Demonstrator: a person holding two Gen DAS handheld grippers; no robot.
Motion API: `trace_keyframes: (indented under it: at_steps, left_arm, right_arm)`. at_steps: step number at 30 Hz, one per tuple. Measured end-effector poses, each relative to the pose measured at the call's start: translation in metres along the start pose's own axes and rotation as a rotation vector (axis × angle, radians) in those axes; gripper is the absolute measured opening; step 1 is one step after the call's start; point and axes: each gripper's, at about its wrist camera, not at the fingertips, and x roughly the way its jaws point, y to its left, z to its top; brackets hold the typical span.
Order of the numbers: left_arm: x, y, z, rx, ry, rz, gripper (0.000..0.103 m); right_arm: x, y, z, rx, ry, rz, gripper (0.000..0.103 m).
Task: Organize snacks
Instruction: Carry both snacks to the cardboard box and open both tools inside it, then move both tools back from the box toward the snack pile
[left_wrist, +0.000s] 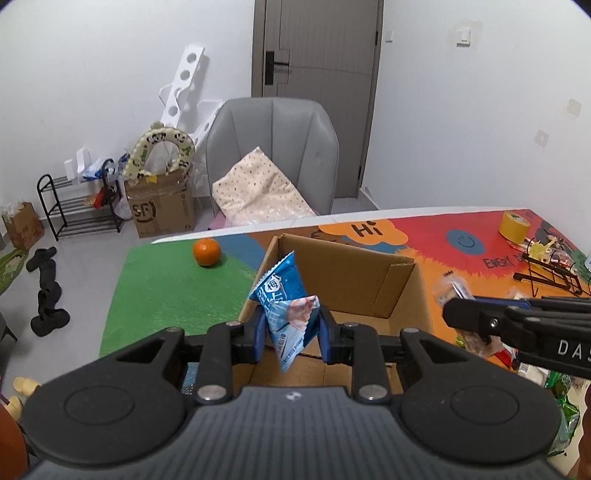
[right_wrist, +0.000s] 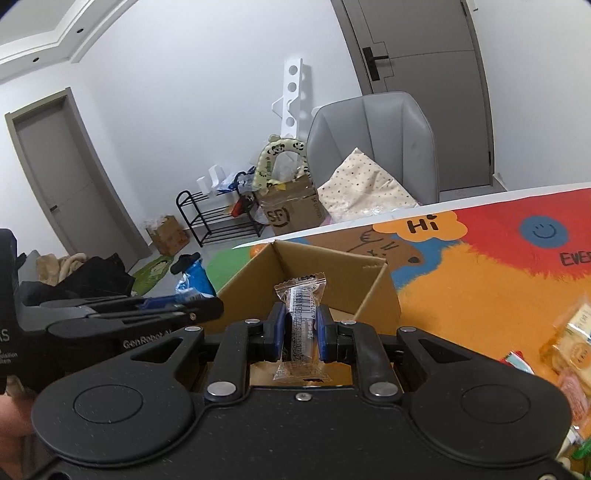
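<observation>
Left hand-held gripper (left_wrist: 290, 334) pinches a blue snack packet (left_wrist: 286, 299); right hand-held gripper (right_wrist: 299, 334) clamps a clear-wrapped bar (right_wrist: 301, 317), both near the cardboard box (left_wrist: 354, 273) at twelve o'clock, likely for dropping in.

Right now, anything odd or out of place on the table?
Mostly no. One orange sits alone on the green mat, apart from the snack pile. The cardboard box is upright and undamaged; nothing spilled.

Blurred snack packets (right_wrist: 570, 343) cut off rightward

left claw (left_wrist: 291, 334): clamped, tilted down | right claw (right_wrist: 299, 334): clamped, tilted down
</observation>
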Motion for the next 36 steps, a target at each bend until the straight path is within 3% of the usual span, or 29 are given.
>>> trace_keyframes:
  at_steps: [16, 18, 24, 25, 30, 36]
  left_arm:
    - [0.033, 0.001, 0.028, -0.054, 0.073, -0.021, 0.027]
    - [0.036, 0.0, 0.031, -0.049, 0.075, -0.011, 0.028]
    - [0.043, -0.001, 0.03, -0.065, 0.092, 0.022, 0.048]
    - [0.041, 0.0, 0.031, -0.069, 0.091, 0.018, 0.055]
    - [0.027, -0.002, 0.029, -0.064, 0.056, 0.034, 0.073]
    - [0.014, -0.006, 0.025, -0.061, 0.058, 0.039, 0.082]
  right_arm:
    - [0.041, -0.006, 0.025, 0.075, 0.075, -0.014, 0.017]
    - [0.045, -0.011, 0.027, 0.119, 0.077, -0.004, 0.027]
    - [0.041, -0.025, 0.027, 0.163, 0.082, -0.02, 0.032]
    - [0.038, -0.026, 0.027, 0.166, 0.079, -0.021, 0.034]
    - [0.023, -0.028, 0.022, 0.166, 0.061, -0.021, 0.05]
    - [0.004, -0.035, 0.007, 0.182, 0.048, -0.049, 0.067]
